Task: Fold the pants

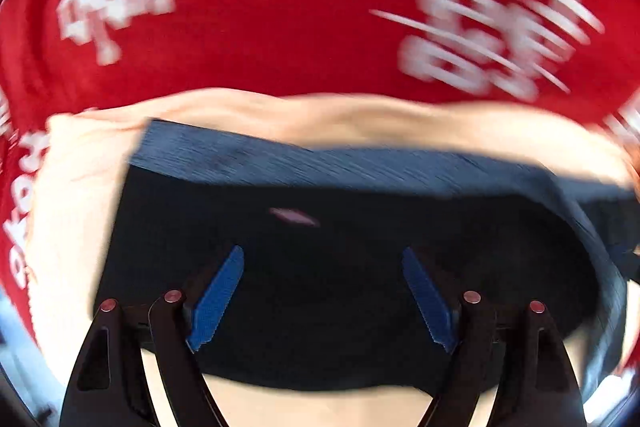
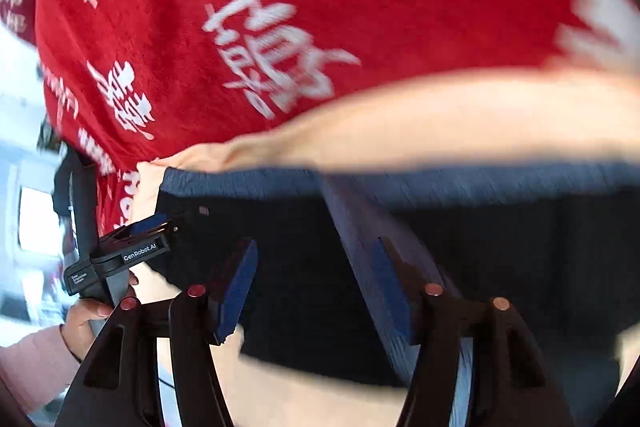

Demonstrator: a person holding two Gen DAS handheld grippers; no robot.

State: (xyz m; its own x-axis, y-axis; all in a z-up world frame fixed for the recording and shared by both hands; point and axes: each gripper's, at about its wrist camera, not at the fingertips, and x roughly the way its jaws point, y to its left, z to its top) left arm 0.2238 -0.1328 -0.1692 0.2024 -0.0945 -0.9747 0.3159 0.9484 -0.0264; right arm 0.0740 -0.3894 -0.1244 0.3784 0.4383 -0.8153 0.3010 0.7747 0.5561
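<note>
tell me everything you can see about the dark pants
The dark pants look navy to black, a soft knit with a lighter blue ribbed band along the far edge. They lie on a peach cloth over a red printed cover. A small pale tag shows near the band. The left gripper and right gripper hang open over them; motion blur hides any contact.

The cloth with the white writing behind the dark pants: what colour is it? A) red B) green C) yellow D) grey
A: the cloth behind the dark pants is plainly red with white characters printed on it, and the left wrist view shows the same red cloth.
</note>
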